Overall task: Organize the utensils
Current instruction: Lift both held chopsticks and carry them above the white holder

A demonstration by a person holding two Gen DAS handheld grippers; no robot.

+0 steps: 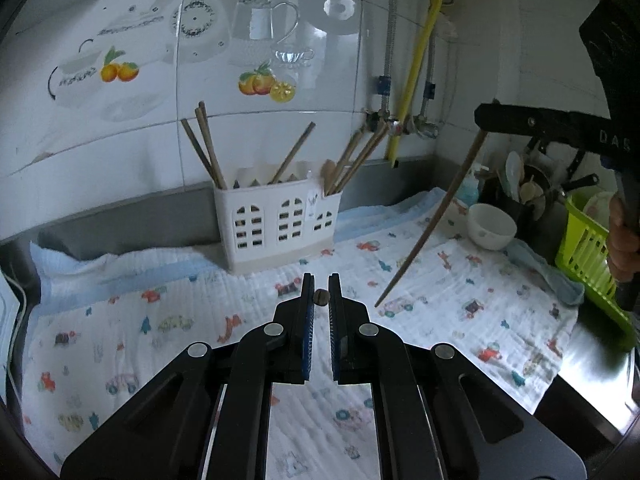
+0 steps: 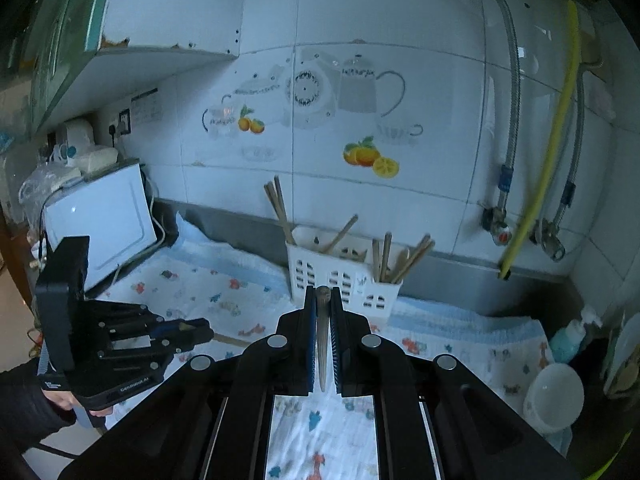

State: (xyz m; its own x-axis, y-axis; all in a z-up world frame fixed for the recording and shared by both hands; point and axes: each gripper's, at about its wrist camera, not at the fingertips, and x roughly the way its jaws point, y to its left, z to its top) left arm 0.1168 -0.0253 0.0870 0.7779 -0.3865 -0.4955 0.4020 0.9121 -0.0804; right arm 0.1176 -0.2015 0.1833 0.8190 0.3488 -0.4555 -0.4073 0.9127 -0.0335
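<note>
While both grippers hang above the cloth, each pinches 1 chopstick:

Left gripper point(image 1: 321, 286): fingers nearly together, clamped on a chopstick end point(image 1: 321, 297) that shows as a small round butt between the pads, so its long axis runs along the camera line, toward the lens.

Right gripper point(image 2: 323, 294): fingers narrow, gripping a brown chopstick point(image 2: 322, 340) just in front of the utensil holder.

Chopstick direction: in the left wrist view the right gripper's chopstick point(image 1: 430, 220) slants to the right of the utensil holder point(image 1: 278, 222), thick end up in the black fingers point(image 1: 504, 118), thin tip down and toward the holder, hanging over the cloth.

Utensil holder: white, with window-shaped cutouts, standing upright against the tiled wall; several chopsticks lean in its left, middle and right compartments.

Only in left view: white bowl point(image 1: 491, 226), green basket point(image 1: 592, 248) and a dark rack of utensils, all to the right of the holder; a hand point(image 1: 624, 248) on the right gripper's handle.

Only in right view: left gripper body point(image 2: 120, 344) seen side-on to the left of the holder, a dark sleeve, a white appliance point(image 2: 100, 216), a blue bottle point(image 2: 568, 340).

Surface: white cloth point(image 1: 460, 280) printed with small cars and animals, over a counter.

Room: white wall tiles with fruit and teapot decals, metal hoses and a yellow hose point(image 2: 556, 152) right of the holder.
</note>
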